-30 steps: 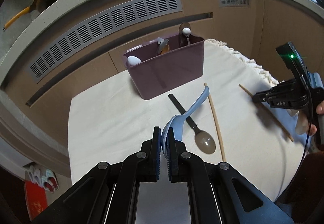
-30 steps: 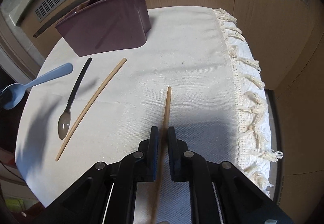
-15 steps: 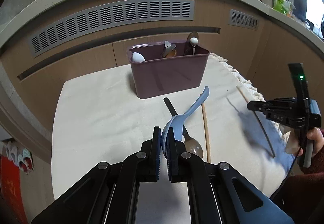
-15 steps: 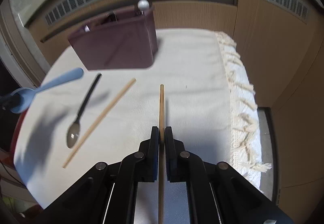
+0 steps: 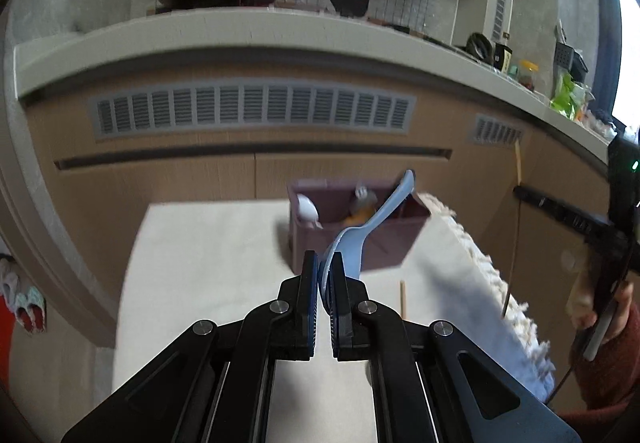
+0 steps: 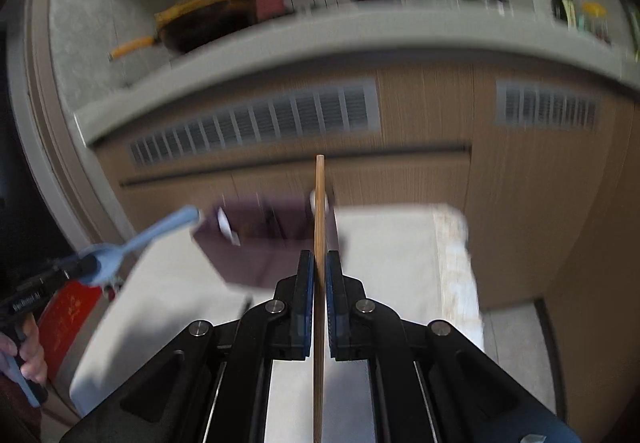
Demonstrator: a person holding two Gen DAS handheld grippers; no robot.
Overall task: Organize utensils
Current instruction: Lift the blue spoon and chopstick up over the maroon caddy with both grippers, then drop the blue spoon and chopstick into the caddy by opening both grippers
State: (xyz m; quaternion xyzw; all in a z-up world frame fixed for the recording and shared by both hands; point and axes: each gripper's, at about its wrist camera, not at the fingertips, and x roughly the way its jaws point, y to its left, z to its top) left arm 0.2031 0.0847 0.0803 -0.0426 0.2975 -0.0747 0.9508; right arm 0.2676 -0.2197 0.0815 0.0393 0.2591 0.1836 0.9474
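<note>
My left gripper [image 5: 325,275] is pinched shut on the bowl end of the blue plastic spoon [image 5: 374,221], so the handle pokes up and away toward the middle right of the left wrist view, hanging in front of the purple caddy [image 5: 394,243]. My right gripper [image 6: 317,275] has just finished closing and its pads are clamped on a wooden chopstick [image 6: 319,203] that runs straight up the centre of the right wrist view, tip over the caddy [image 6: 256,243].

Handling-wise: the spoon looks light and stiff, but I'd guess smooth plastic held by a curved bowl wants to pivot, so I'd rather grip it nearer the neck. The chopstick looks thin, rigid and light; held low like this, the long free end will probably wag, and a round stick can roll between flat pads.

A second chopstick [image 5: 403,299] lies on the cream cloth [image 5: 208,263], lower centre of the left view. The caddy sits at the cloth's far edge, already holding a few utensils.
</note>
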